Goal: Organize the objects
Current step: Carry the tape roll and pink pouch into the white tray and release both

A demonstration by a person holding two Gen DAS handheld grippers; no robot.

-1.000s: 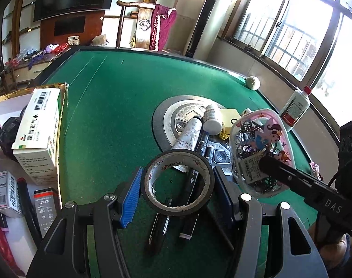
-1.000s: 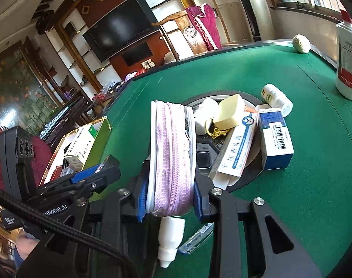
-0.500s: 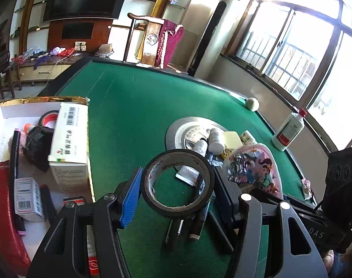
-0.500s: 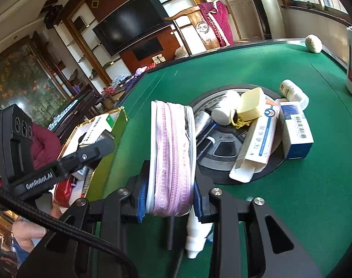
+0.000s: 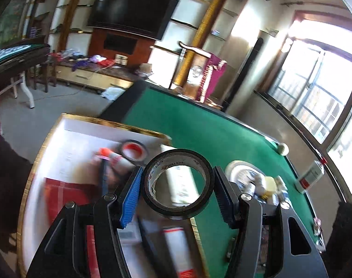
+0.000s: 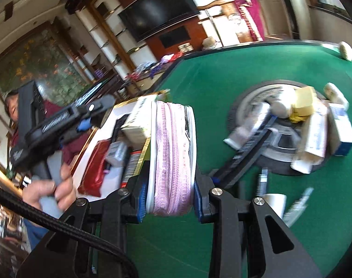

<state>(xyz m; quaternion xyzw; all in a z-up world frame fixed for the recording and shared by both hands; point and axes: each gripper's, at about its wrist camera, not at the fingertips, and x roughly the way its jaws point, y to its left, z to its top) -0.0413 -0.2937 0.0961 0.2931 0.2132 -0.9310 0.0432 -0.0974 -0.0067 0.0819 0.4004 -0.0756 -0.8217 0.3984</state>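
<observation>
Black tape, a full roll (image 5: 177, 183), sits clamped between the jaws of the left gripper (image 5: 176, 194), the ridged pads pressing its outer rim on both sides and its open core facing out. It hangs above the near corner of a gold-edged box (image 5: 34, 171) whose white floor already holds a smaller red-cored tape roll (image 5: 133, 150), a tube with an orange cap, a red packet and some blurred cartons.

Over on the other side, the right gripper (image 6: 170, 199) has its jaws closed on a pink zippered pouch (image 6: 171, 157), held upright on its edge with the zipper band facing the camera. The pouch hangs over the green felt of the desk (image 6: 213, 88), just beside the box's gilt rim.

Past the pouch, a round grey disc (image 6: 247, 106) in the middle of the desk carries a heap of tubes, small cartons, a white bottle and a yellow block. A pale ball (image 6: 346, 50) lies near the far rim. The person's left hand (image 6: 49, 190) grips the handle of the other tool over the box.
</observation>
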